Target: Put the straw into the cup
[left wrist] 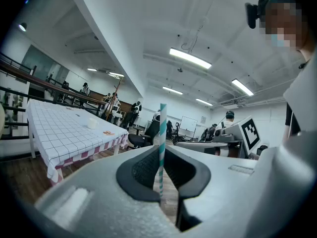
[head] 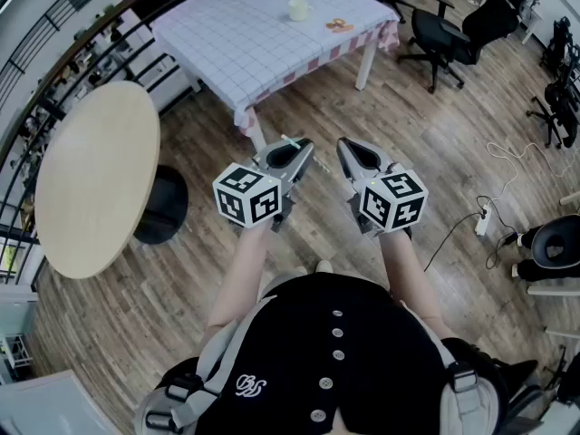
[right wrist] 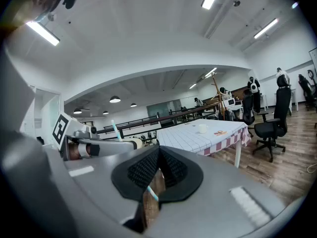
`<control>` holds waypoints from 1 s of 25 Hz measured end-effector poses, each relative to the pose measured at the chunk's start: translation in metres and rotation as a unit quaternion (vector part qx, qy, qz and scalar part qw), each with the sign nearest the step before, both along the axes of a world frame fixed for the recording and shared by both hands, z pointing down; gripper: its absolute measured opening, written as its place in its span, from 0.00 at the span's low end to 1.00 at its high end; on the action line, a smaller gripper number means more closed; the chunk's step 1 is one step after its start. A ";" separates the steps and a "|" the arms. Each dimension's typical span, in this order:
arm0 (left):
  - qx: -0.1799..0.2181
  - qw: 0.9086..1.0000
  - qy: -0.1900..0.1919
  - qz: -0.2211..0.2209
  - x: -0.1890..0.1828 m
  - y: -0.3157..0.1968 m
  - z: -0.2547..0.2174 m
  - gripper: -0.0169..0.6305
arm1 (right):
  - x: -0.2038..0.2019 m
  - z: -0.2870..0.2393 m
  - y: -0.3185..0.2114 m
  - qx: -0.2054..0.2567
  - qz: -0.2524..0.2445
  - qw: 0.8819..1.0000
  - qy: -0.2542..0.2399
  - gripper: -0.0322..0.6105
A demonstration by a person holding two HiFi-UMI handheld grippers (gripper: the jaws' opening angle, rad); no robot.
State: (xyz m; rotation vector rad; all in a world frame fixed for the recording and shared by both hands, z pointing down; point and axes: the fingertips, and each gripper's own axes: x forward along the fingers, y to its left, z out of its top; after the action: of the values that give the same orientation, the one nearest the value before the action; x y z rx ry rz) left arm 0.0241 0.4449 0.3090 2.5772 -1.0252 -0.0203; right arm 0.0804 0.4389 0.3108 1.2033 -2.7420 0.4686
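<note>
My left gripper [head: 304,145] [left wrist: 162,151] is shut on a teal-and-white striped straw [left wrist: 162,128] that stands upright between its pads; its end [head: 288,139] pokes out by the tips. Beside it, my right gripper [head: 345,145] [right wrist: 158,151] is shut, its tips meeting. A short striped bit [right wrist: 153,194] shows in the gap below its pads; I cannot tell whether it is gripped. The white cup [head: 298,9] [left wrist: 92,123] [right wrist: 202,128] stands on a checked-cloth table [head: 236,48] well ahead of both grippers. In the right gripper view the left gripper [right wrist: 99,144] carries the straw [right wrist: 115,130].
A round wooden table [head: 91,179] stands at my left. Black office chairs [head: 444,30] sit right of the checked table. A power strip and cables [head: 482,219] lie on the wooden floor at the right. A small orange item [head: 340,25] lies near the cup.
</note>
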 end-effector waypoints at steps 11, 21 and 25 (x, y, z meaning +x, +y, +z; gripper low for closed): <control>-0.003 1.000 0.014 0.011 0.006 -0.006 0.000 0.07 | -0.008 0.001 0.002 0.013 -0.010 1.000 0.011 0.05; 0.009 1.000 -0.004 -0.007 0.004 -0.008 -0.003 0.07 | 0.001 0.002 -0.005 0.019 -0.006 1.000 0.011 0.05; 0.013 1.000 -0.004 -0.022 0.006 -0.014 -0.002 0.07 | 0.005 0.005 -0.010 0.016 -0.017 1.000 0.007 0.05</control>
State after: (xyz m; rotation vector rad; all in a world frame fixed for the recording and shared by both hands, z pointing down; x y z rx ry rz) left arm 0.0306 0.4309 0.3068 2.5796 -1.0906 -0.0338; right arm 0.0856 0.4292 0.3155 1.1607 -2.7627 0.4127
